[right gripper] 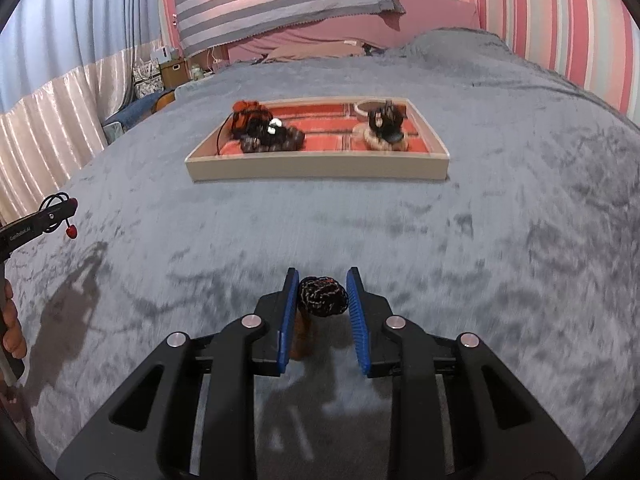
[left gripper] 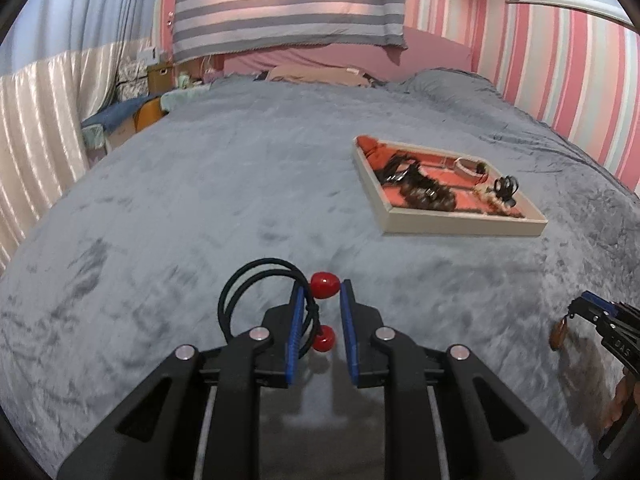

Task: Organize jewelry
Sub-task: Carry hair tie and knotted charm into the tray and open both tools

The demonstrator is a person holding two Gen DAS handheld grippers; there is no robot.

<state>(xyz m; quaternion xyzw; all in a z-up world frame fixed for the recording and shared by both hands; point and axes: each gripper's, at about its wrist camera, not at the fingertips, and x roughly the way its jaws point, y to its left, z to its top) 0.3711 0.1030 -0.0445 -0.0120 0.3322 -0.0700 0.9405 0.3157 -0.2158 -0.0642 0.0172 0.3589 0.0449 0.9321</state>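
My left gripper (left gripper: pixel 323 285) is shut on a black elastic hair tie with red cherry beads (left gripper: pixel 323 284); its loop (left gripper: pixel 248 280) hangs left of the fingers and a second bead (left gripper: pixel 323 339) dangles below. It also shows in the right wrist view (right gripper: pixel 60 212). My right gripper (right gripper: pixel 322 276) is shut on a dark braided hair tie (right gripper: pixel 322 297) with a brown piece hanging under it. It also shows in the left wrist view (left gripper: pixel 588 308). A cream tray with an orange lining (right gripper: pixel 316 166) lies ahead on the grey bedspread and holds several hair accessories (right gripper: pixel 264 130). The tray also shows in the left wrist view (left gripper: pixel 460 226).
Grey plush bedspread (left gripper: pixel 240 200) covers the bed. A pillow and a striped blanket (left gripper: pixel 288 4) lie at the head. Pink striped wall stands on the right, curtains and boxes (right gripper: pixel 172 70) on the left.
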